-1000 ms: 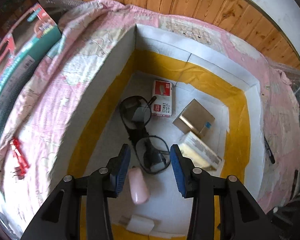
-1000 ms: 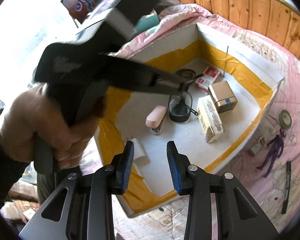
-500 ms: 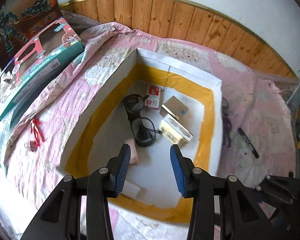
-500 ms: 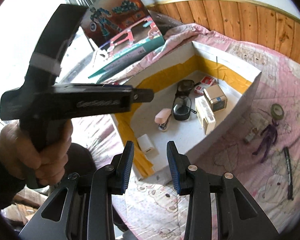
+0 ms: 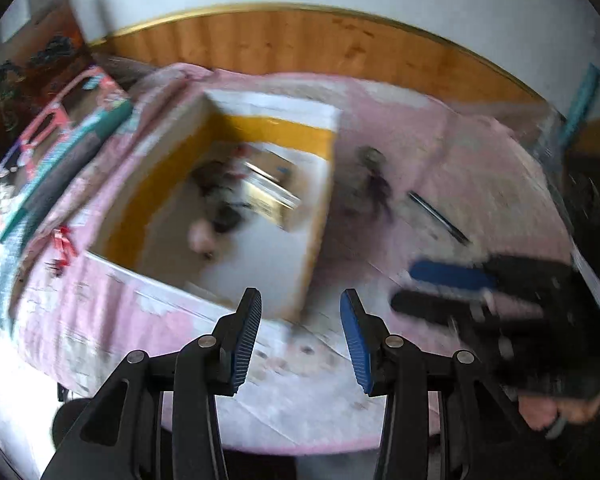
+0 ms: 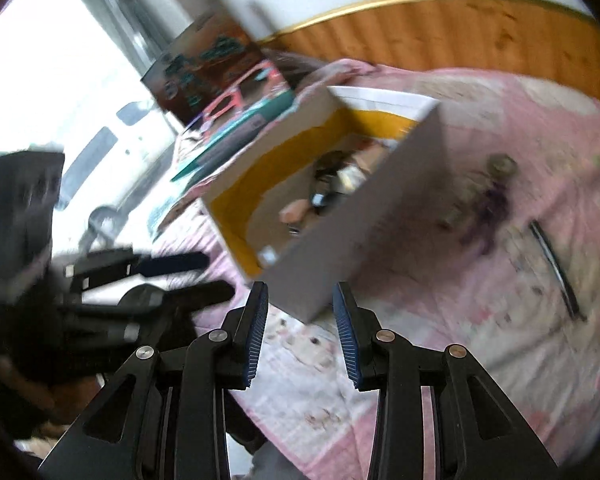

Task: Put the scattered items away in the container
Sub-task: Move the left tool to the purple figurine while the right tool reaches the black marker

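Observation:
The white container (image 5: pixel 318 216) with yellow tape inside lies on the pink bedspread and holds glasses, small boxes and a pink stapler (image 5: pixel 200 236), all blurred. Right of it on the cloth lie a purple figure (image 5: pixel 378 188), a tape roll (image 5: pixel 374 156) and a black pen (image 5: pixel 436 216). A red clip (image 5: pixel 62 240) lies left of the box. My left gripper (image 5: pixel 300 294) is open and empty, back from the box's near corner. My right gripper (image 6: pixel 300 286) is open and empty too, facing the box's grey outer wall (image 6: pixel 364 232). The figure (image 6: pixel 488 208) and pen (image 6: pixel 556 268) lie ahead to its right.
Toy boxes (image 6: pixel 228 92) lean at the bed's far left, by a bright window. Wood panelling (image 5: pixel 300 44) runs behind the bed. In each wrist view the other gripper shows at the side: the right one (image 5: pixel 404 286), the left one (image 6: pixel 220 274), held by a hand.
Both grippers have pulled back and away from the container, which now looks smaller and farther. Both views are motion-blurred. The jaws stay apart and empty.

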The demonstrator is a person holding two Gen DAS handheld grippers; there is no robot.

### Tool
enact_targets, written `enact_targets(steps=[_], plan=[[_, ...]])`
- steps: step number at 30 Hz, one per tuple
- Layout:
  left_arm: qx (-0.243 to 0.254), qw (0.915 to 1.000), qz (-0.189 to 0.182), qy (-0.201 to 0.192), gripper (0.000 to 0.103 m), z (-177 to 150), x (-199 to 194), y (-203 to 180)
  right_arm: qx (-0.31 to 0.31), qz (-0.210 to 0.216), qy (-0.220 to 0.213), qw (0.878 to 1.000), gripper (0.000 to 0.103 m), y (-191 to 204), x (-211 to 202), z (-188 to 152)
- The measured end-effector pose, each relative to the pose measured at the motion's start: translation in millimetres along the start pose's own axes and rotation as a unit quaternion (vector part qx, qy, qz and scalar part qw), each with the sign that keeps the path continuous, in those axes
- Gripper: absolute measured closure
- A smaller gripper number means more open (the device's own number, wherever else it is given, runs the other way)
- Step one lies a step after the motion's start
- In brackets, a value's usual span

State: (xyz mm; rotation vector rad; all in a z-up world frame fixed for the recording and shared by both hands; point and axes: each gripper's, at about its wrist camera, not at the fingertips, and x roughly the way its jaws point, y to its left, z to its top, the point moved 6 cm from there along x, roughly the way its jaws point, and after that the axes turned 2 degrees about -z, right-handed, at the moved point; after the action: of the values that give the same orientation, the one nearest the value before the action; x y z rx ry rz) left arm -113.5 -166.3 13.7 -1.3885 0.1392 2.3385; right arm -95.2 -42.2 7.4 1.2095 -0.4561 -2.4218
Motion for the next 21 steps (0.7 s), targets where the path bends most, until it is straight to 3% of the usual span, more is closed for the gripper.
enact_targets(steps=[9,14,21], plan=[[-0.004,0.9989,-0.039,0.025,0.06,-5.5,41.3,-61.8,0.088,-0.06,-0.013,0.994,0.065,-90.7,-23.9,-10.2],[-0.004,0.9981,-0.052,0.034,0.06,18.1,77.3,-80.0,0.093,-0.105,-0.013,0.99,0.065,-129.6,-26.7,-4.5],[-0.012,0.9964,-0.062,0.057,0.06,65.2,157.8,-99.0,0.089,-0.157,0.012,0.983,0.065,-188.8,-13.1,2.7]])
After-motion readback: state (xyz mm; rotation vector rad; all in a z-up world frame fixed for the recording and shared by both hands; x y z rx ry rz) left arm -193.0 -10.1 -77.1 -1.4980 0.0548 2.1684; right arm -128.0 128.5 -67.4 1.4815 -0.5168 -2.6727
